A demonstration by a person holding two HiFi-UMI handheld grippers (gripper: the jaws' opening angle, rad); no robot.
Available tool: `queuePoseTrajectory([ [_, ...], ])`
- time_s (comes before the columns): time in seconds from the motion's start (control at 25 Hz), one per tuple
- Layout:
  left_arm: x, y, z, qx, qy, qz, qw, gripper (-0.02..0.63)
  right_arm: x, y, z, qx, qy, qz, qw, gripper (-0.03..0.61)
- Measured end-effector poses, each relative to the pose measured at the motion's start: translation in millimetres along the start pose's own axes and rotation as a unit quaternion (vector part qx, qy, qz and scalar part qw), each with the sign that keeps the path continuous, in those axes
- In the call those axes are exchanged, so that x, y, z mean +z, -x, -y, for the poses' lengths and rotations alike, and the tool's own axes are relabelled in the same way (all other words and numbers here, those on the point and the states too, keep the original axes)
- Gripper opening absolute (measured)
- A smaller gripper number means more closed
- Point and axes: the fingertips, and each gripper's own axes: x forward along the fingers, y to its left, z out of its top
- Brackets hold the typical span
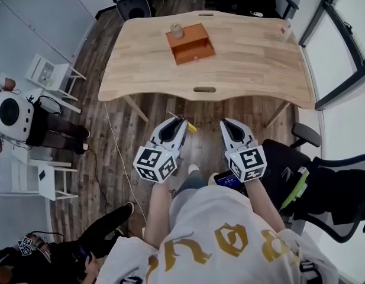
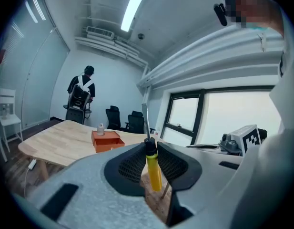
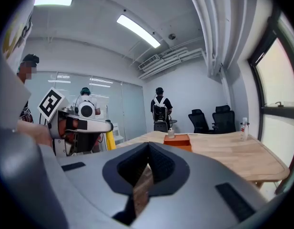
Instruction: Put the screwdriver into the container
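Closest to the lens, the left claw (image 2: 151,149) has its jaws pressed onto the one screwdriver (image 2: 154,173). They pinch it at the black collar, where the yellow handle meets the metal shaft. The handle hangs below the jaws toward the camera and the thin shaft rises above them. Gripping at the collar probably stops the tool from swinging and keeps the blade end pointing forward, ready to go in first.

From the head view, the screwdriver (image 1: 191,126) is over the wooden floor, short of the near edge of the tabletop (image 1: 247,58). It is well apart from its goal. The right claw (image 1: 226,125) is level with the left claw (image 1: 181,123), just beside it. Its jaws meet at the tip with nothing between them. It looks like a spare held out of the way, since one claw is enough to carry the tool.

The single container (image 1: 191,43) is an orange open-topped box toward the far middle of the tabletop. Its open top would let the tool be lowered straight in. One small pale bottle (image 1: 177,31) stands at its back left corner, though whether inside or just behind is unclear. One clear bottle (image 1: 284,29) stands at the far right corner of the tabletop.

So there are two claws, one screwdriver, one container and two bottles.
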Motion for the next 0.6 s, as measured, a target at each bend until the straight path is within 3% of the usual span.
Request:
queuePoseTrajectory([
  [0.6,-3,-51,-31,0.0,0.013,-0.002,0.9999,0.075,-14,-34,53,-0.029,-0.026,-0.014,0.999,0.009],
])
